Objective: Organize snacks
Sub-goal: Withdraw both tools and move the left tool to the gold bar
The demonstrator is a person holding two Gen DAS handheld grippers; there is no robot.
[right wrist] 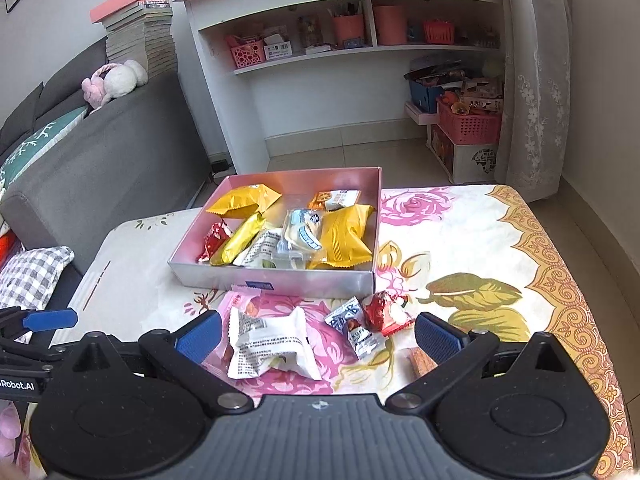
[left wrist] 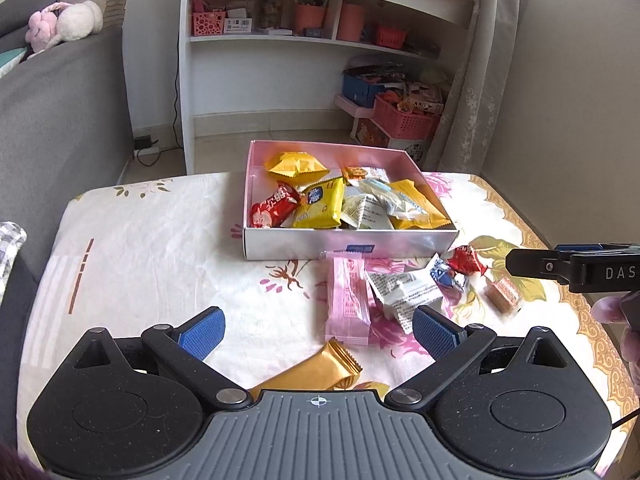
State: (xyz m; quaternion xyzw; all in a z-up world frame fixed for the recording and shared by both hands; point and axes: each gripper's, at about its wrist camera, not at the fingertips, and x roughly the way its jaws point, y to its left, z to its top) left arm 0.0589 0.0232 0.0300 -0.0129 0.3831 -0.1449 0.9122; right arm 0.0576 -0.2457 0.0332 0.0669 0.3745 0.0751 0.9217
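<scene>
A pink-lined box (left wrist: 352, 243) (right wrist: 280, 278) on the floral table holds several snack packs. Loose snacks lie in front of it: a pink bar (left wrist: 347, 300), a white pack (left wrist: 404, 292) (right wrist: 268, 344), a blue-white pack (left wrist: 448, 274) (right wrist: 356, 328), a red candy (left wrist: 466, 260) (right wrist: 386, 312), a wafer (left wrist: 502, 296) (right wrist: 420, 360) and a gold bar (left wrist: 316, 372). My left gripper (left wrist: 318, 332) is open and empty above the gold bar. My right gripper (right wrist: 318, 334) is open and empty, its fingers either side of the white and blue-white packs.
A grey sofa (left wrist: 52, 120) stands at the left. A white shelf (left wrist: 312, 40) and pink baskets (left wrist: 404, 118) stand behind the table. The right gripper also shows at the right edge of the left wrist view (left wrist: 568, 266). The table's right edge has a gold border (right wrist: 560, 280).
</scene>
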